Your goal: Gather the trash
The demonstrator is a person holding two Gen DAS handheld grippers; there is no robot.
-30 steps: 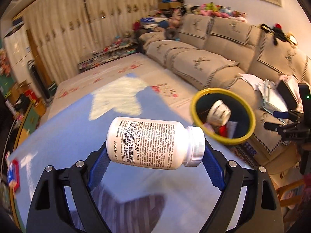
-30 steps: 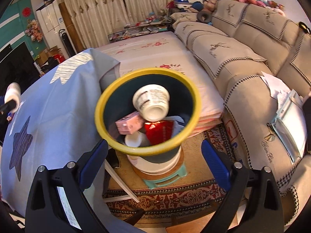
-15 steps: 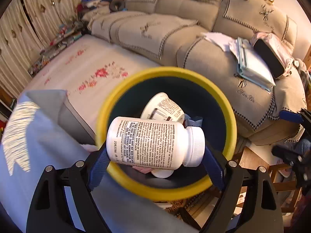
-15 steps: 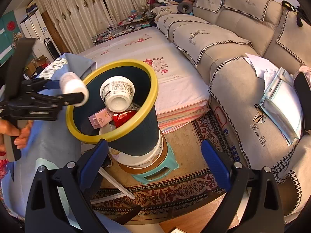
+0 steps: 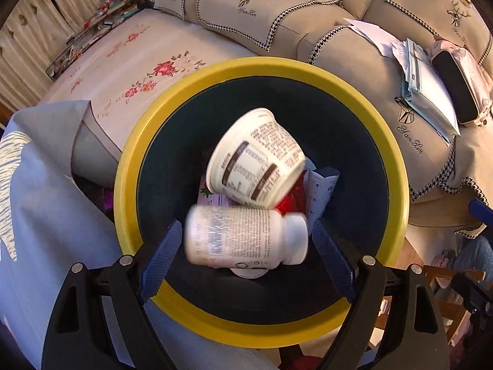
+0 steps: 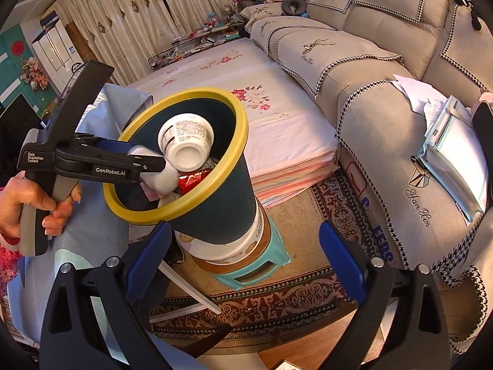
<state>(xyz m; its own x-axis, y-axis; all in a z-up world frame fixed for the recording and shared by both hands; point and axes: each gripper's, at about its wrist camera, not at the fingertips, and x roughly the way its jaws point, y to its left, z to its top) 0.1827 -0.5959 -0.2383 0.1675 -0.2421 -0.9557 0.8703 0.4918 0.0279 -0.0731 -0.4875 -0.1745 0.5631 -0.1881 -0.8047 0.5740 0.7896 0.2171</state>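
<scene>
White plastic pill bottle (image 5: 246,236) with a white screw cap lies crosswise between the blue pads of the left gripper (image 5: 246,226), and it's smeared with blur while the pads stay sharp. A sliver of gap shows at each end, so the jaws stand spread and neither pad presses it. Its printed label is too blurred to read.

Straight beyond the fingers gapes the dark teal bin with a yellow rim (image 5: 397,166); the bottle hangs inside that ring. Deeper in sits a white printed yogurt cup (image 5: 255,160), tipped on its side, the print too small to make out. A red foil wrapper (image 5: 289,200) shows under it.

From the right wrist view, the left tool's side reads "GenRobot.AI" and "Data Acquisition System", with a person's hand (image 6: 27,203) round its grey handle.

The right gripper (image 6: 245,228) is wide apart with nothing between its pads. Just ahead of it the bin stands on a turquoise plastic stool (image 6: 262,268) over a patterned red rug (image 6: 292,302). Off to the right runs a beige sofa (image 6: 385,71) whose cover is stitched with deer and "Yan Xin".
</scene>
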